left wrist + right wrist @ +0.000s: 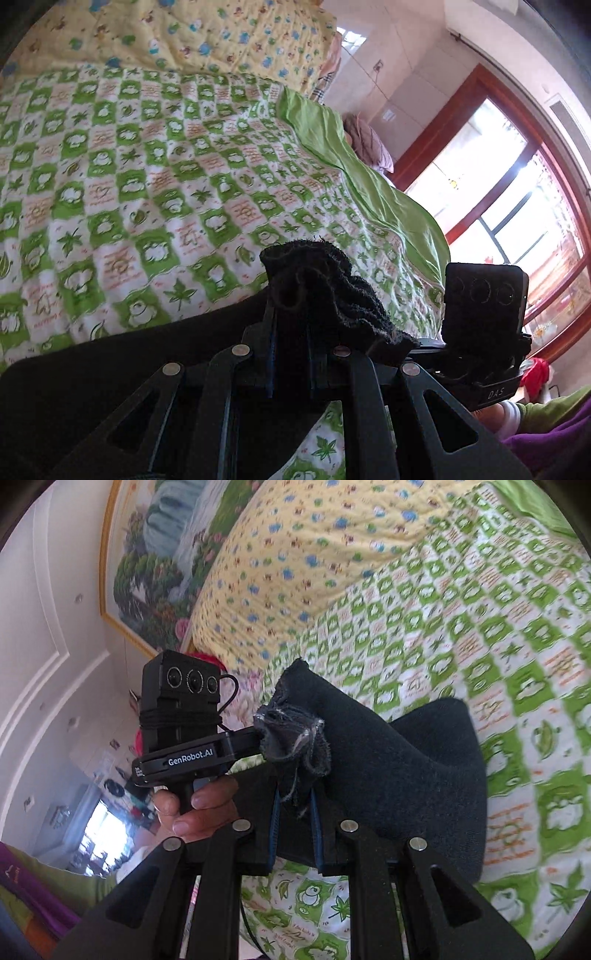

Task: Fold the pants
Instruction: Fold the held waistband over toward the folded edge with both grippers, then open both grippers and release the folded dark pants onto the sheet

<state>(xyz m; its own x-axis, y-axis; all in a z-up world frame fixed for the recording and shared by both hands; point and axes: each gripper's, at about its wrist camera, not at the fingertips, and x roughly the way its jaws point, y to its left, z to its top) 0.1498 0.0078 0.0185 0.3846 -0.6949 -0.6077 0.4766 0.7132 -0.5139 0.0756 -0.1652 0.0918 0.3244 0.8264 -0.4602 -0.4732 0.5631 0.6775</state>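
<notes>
Green-checked quilt (155, 177) on bed; bright red-framed window (513, 206).

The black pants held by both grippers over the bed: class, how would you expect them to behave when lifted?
The black pants probably go floppy: cloth bunches above the right gripper and left gripper. The frayed edge suggests soft knit, likely grippy rather than slippery.
</notes>
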